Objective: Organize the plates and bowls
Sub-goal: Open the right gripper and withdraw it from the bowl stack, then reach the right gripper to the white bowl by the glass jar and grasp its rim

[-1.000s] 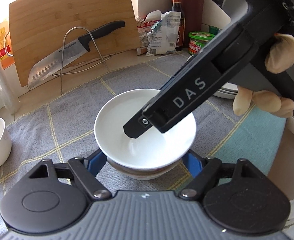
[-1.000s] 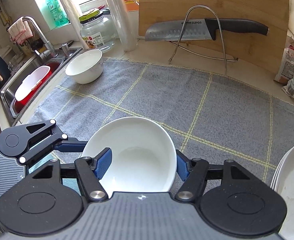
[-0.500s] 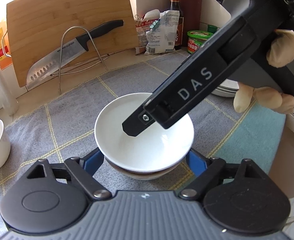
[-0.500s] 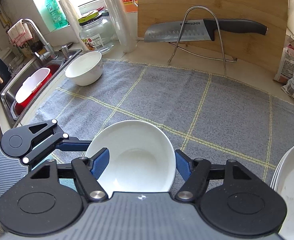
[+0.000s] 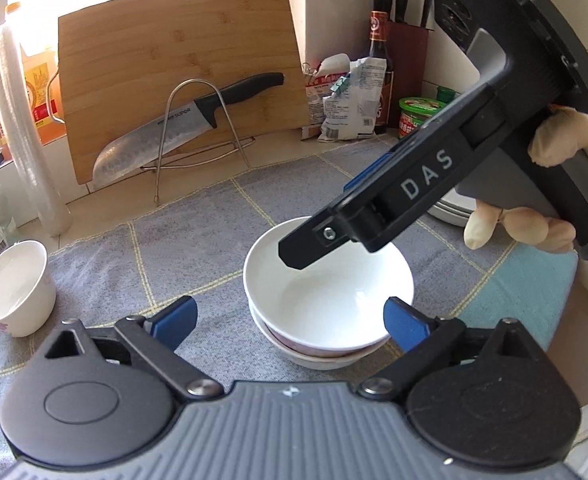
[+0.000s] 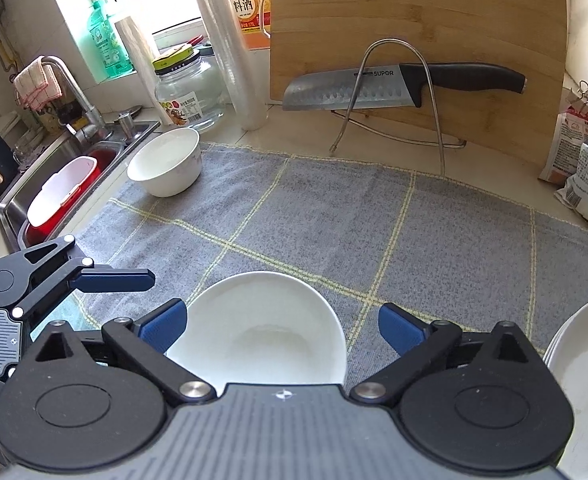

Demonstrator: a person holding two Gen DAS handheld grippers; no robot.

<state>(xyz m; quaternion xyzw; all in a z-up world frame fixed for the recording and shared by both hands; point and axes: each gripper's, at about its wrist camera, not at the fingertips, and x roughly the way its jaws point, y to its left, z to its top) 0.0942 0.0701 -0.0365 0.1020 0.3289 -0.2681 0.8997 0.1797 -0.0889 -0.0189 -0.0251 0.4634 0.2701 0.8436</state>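
Where sunlight falls, a grey checked cloth covers the counter.

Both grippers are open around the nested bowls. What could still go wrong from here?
1. The right gripper has one finger reaching over the top bowl; withdrawing carelessly might clip the rim and tip the stack.
2. The left gripper, whose jaws have just been opening, flanks the bowl; a sideways move could nudge it.
3. The plate stack sits close to the right gripper.
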